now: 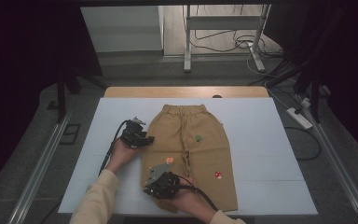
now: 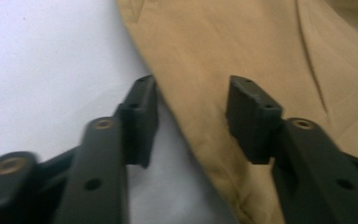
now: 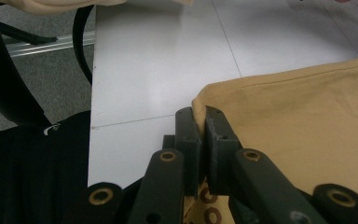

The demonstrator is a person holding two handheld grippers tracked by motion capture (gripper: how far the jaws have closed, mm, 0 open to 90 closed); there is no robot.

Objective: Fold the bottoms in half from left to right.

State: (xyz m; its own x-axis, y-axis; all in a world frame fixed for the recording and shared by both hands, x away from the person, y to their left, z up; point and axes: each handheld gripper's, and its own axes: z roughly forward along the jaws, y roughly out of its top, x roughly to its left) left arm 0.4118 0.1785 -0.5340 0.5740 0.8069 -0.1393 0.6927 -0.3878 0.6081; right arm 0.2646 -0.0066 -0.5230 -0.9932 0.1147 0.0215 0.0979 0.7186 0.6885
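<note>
Tan trousers (image 1: 191,149) between right claw (image 3: 199,122), left claw (image 2: 191,116) astride edge

A wooden desk (image 1: 121,92) carries a pale white sheet (image 1: 270,154) that covers most of its top. Tan trousers (image 1: 200,154) lie flat on the sheet, waistband at the far side.

A white table surface (image 1: 261,140) is sitting on a wooden tabletop (image 1: 186,91) over grey floor (image 1: 135,70). Behind it, a metal stand (image 1: 223,32) is standing among loose cables (image 1: 242,44). A power strip (image 1: 299,118) is lying at right. Dark curtains (image 1: 23,56) are hanging on both sides.
</note>
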